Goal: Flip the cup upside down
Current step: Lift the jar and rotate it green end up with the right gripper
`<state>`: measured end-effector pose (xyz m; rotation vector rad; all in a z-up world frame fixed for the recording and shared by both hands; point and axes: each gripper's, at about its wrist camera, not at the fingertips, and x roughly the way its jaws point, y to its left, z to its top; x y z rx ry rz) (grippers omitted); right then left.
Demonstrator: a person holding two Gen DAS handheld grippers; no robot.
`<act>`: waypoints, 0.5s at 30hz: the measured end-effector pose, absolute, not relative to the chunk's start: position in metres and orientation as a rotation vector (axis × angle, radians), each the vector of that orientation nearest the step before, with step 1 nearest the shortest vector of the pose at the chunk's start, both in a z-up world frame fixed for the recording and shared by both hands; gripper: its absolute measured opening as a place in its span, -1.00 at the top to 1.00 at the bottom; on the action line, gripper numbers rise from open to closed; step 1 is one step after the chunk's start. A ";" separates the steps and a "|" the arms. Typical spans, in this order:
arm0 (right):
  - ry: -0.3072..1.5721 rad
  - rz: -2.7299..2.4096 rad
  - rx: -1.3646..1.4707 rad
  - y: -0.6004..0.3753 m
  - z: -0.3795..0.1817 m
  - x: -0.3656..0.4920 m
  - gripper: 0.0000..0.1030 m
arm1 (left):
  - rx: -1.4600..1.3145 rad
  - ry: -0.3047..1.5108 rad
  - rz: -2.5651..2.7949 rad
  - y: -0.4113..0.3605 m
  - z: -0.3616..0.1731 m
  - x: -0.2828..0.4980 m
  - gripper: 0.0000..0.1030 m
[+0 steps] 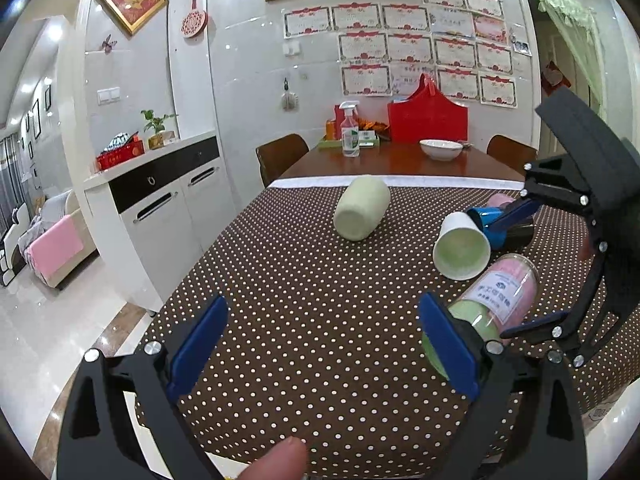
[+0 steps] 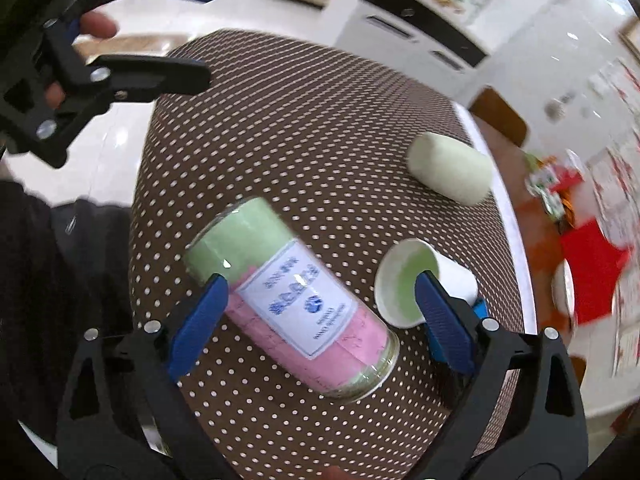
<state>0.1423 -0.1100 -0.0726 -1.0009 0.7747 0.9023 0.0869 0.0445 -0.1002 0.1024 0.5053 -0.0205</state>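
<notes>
A white paper cup (image 1: 462, 246) with a pale green inside lies on its side on the dotted brown tablecloth (image 1: 304, 280); it also shows in the right wrist view (image 2: 416, 282). My right gripper (image 2: 320, 312) is open over the table, its right finger (image 2: 444, 320) in front of the cup's mouth, touching or just apart I cannot tell. In the left wrist view the right gripper (image 1: 520, 264) stands at the right beside the cup. My left gripper (image 1: 320, 344) is open and empty above the cloth, nearer the front edge.
A clear jar (image 2: 296, 300) of pink and green cloth lies between my right fingers. A pale green cylinder (image 1: 362, 212) lies on its side farther back. A blue cup (image 1: 488, 226) lies behind the paper cup. A bowl (image 1: 440, 149), spray bottle (image 1: 350, 130) and red box (image 1: 426, 114) stand at the far end.
</notes>
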 end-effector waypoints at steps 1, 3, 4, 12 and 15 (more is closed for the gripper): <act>0.786 0.920 -1.018 -0.108 -0.074 0.142 -0.78 | 0.102 0.510 -0.023 0.045 -0.102 0.088 -0.83; 0.810 0.961 -1.061 -0.103 -0.076 0.143 -0.78 | 0.104 0.518 -0.027 0.045 -0.105 0.089 -0.83; 0.828 0.977 -1.078 -0.101 -0.078 0.145 -0.78 | 0.103 0.520 -0.029 0.046 -0.106 0.090 -0.83; 0.941 1.057 -1.185 -0.078 -0.103 0.158 -0.53 | 0.099 0.550 -0.043 0.045 -0.115 0.097 -0.83; 0.988 1.057 -1.191 -0.073 -0.113 0.162 -0.41 | 0.104 0.560 -0.040 0.045 -0.118 0.100 -0.83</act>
